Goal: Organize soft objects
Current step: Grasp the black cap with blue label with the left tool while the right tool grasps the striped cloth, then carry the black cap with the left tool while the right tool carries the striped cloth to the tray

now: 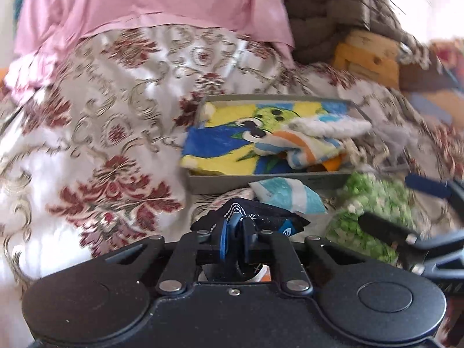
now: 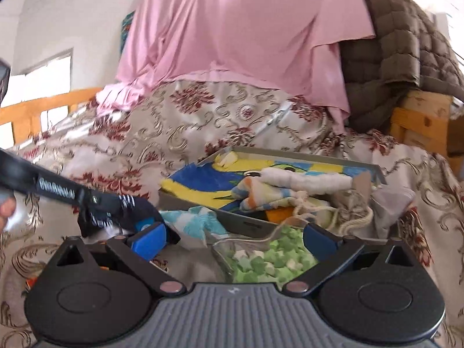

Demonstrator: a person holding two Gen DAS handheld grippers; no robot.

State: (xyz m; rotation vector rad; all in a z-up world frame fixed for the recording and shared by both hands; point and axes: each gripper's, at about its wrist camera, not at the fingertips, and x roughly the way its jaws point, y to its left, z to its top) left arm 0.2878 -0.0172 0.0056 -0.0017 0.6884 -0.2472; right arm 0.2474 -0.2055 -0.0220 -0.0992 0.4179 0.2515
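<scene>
My left gripper (image 1: 239,223) is shut on a dark navy cloth with white dots (image 1: 272,221), just in front of a grey shallow box (image 1: 261,184). The box holds a yellow and blue cartoon towel (image 1: 232,145), a striped cloth (image 1: 304,148) and a white roll (image 1: 327,126). A teal and white cloth (image 1: 287,194) lies against the box's front wall. My right gripper (image 2: 235,237) is open, its blue pads standing either side of a clear bag of green foam pieces (image 2: 261,261) without squeezing it. In the right wrist view the left gripper (image 2: 95,203) comes in from the left with the navy cloth (image 2: 136,206).
Everything rests on a bed with a floral red and beige cover (image 1: 101,121). A pink sheet (image 1: 145,5) and a brown quilted blanket (image 2: 400,43) are heaped at the back. A wooden bed frame (image 2: 420,121) and string tangle (image 2: 348,211) sit to the right.
</scene>
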